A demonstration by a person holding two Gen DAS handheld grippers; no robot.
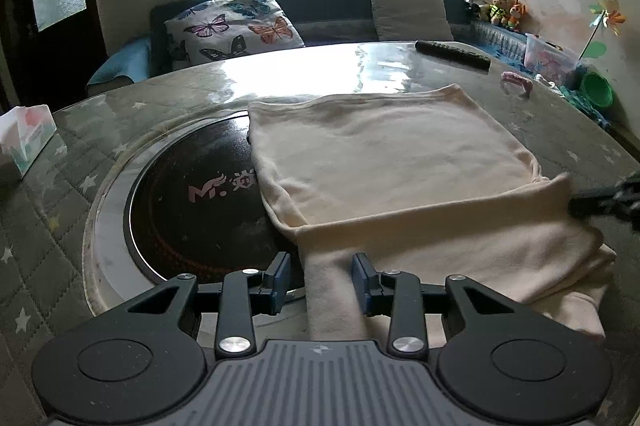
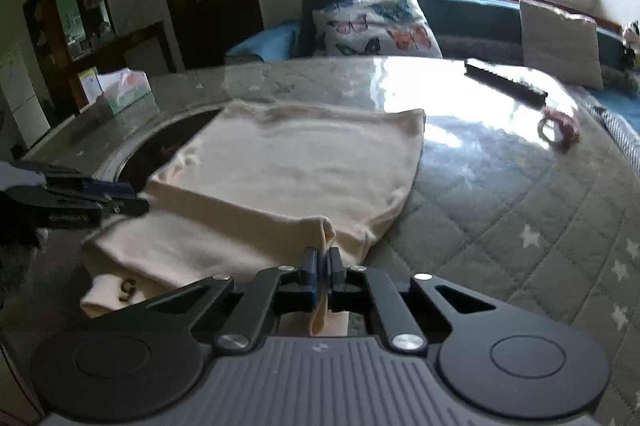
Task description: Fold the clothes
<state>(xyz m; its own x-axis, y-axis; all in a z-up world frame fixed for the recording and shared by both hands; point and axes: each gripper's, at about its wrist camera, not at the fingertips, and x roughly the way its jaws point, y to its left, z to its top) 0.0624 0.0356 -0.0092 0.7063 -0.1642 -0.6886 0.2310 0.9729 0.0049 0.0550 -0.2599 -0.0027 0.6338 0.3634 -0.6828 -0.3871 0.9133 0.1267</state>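
1 cream garment (image 1: pixel 384 162) on table (image 1: pixel 120 114), 2 grippers, right gripper (image 2: pixel 322 258) pinching it

cream garment (image 1: pixel 400 162) | partly folded, near edge doubled over | lying flat on table, overlapping dark round inset

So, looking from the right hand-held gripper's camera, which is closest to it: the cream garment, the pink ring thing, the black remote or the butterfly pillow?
1. Cream garment, pinched in the right hand-held gripper.
2. Pink ring, ahead to the right.
3. Black remote, beyond it.
4. Butterfly pillow, off the table, on the sofa.
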